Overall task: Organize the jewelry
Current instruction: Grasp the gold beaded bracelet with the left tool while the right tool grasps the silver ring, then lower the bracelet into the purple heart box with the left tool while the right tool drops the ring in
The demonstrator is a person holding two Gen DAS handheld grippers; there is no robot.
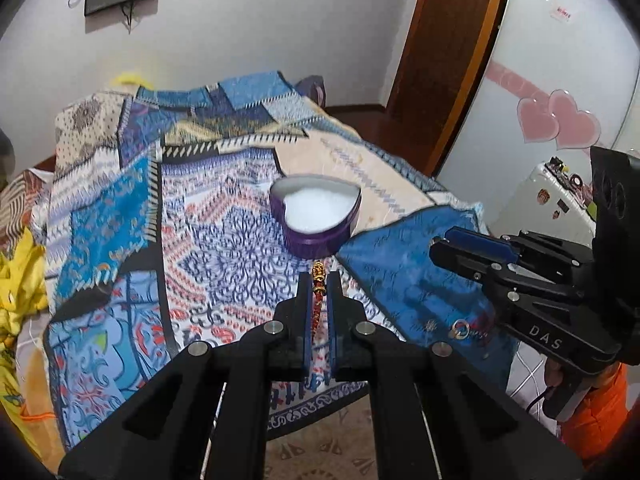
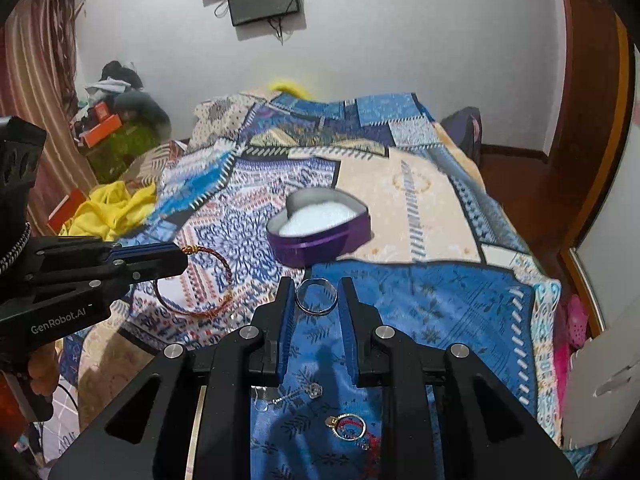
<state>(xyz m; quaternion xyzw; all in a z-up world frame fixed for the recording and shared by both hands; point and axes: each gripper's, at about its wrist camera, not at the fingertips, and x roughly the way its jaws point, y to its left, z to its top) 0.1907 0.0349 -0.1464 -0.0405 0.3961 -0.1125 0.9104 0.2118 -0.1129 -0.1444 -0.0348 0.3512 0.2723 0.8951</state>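
A purple heart-shaped box [image 1: 316, 216] with a white lining stands open on the patterned bedspread; it also shows in the right wrist view [image 2: 320, 232]. My left gripper [image 1: 319, 280] is shut on a red braided bracelet with gold beads [image 1: 317, 292], held above the bed just short of the box. In the right wrist view the bracelet [image 2: 196, 284] hangs as a loop from the left gripper [image 2: 176, 256]. My right gripper [image 2: 316, 288] is shut on a silver bangle [image 2: 316, 297], held up near the box. More rings and a chain [image 2: 348, 426] lie on the blue cloth below.
The patterned bedspread [image 2: 420, 200] covers the bed. Yellow cloth [image 2: 112, 208] lies at its left edge with clutter behind. A wooden door frame [image 2: 588, 120] and a white cabinet [image 2: 612, 360] stand at the right. A small silver pendant [image 2: 312, 391] lies under my right gripper.
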